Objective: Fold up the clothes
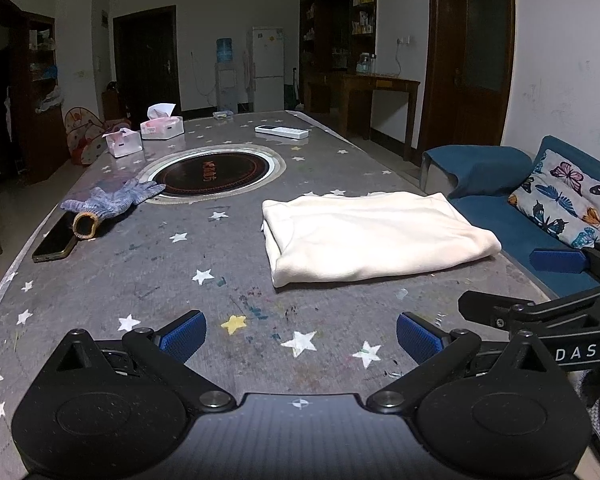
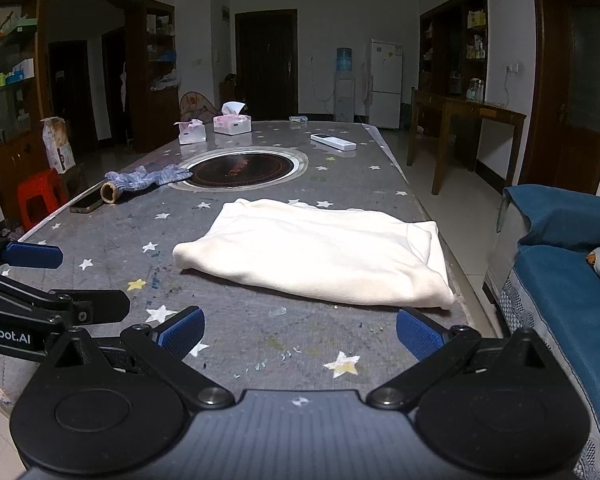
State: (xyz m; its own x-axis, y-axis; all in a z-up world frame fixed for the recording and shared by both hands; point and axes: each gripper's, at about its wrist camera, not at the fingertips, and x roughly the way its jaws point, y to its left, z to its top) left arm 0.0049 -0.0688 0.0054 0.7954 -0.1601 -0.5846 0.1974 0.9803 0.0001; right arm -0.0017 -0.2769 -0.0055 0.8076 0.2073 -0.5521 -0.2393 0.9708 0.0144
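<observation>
A cream garment [image 1: 376,236] lies folded into a flat rectangle on the grey star-patterned table [image 1: 148,272], near its right edge; it also shows in the right wrist view [image 2: 320,256]. My left gripper [image 1: 300,334] is open and empty above the near table edge, short of the garment. My right gripper [image 2: 298,334] is open and empty, just in front of the garment's near edge. The right gripper's arm shows at the right of the left wrist view [image 1: 556,308], and the left gripper's arm at the left of the right wrist view [image 2: 40,300].
A knit glove [image 1: 112,200] and a phone [image 1: 56,240] lie at the left. A round inset cooker plate [image 1: 212,172] sits mid-table. Two tissue boxes [image 1: 162,126] and a white remote [image 1: 282,132] are at the far end. A blue sofa [image 1: 540,216] stands right of the table.
</observation>
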